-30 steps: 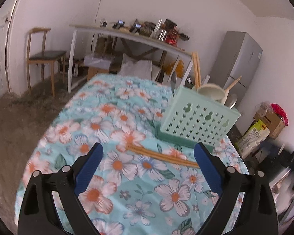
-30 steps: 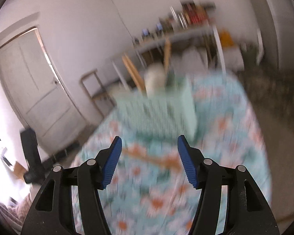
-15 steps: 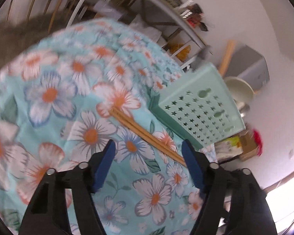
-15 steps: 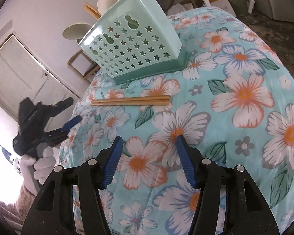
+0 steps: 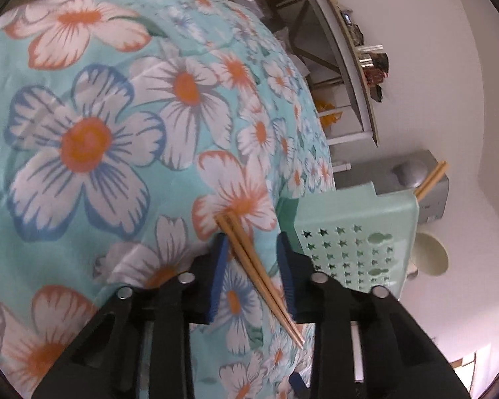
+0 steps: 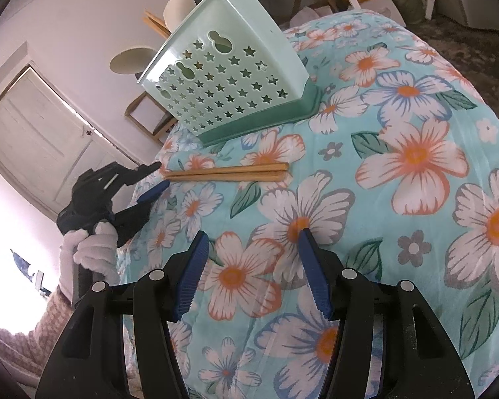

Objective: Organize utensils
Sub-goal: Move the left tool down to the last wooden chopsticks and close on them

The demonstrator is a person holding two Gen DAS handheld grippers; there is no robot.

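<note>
A pair of wooden chopsticks (image 5: 256,272) (image 6: 226,173) lies on the floral tablecloth (image 6: 415,159) in front of a mint-green star-punched basket (image 5: 356,232) (image 6: 229,76). My left gripper (image 5: 251,249) (image 6: 158,177) is low at the chopsticks' end, held by a white-gloved hand (image 6: 89,249). Its jaws are closing with the chopsticks between the blue pads, and a gap still shows on either side. My right gripper (image 6: 252,242) hovers open over the cloth nearer the front, with nothing between its fingers. The basket holds a cream ladle (image 6: 179,6), more chopsticks (image 5: 430,179) and a dark spoon.
The cloth falls away at the table's rounded edges. Behind stand a long white table (image 5: 342,50) with clutter, a grey fridge (image 5: 429,199), a wooden chair (image 6: 149,119) and a white door (image 6: 40,139).
The left gripper has rolled, dropped to the chopsticks and narrowed its jaws around them. The right gripper sank toward the cloth and then held nearly still, jaws unchanged.
</note>
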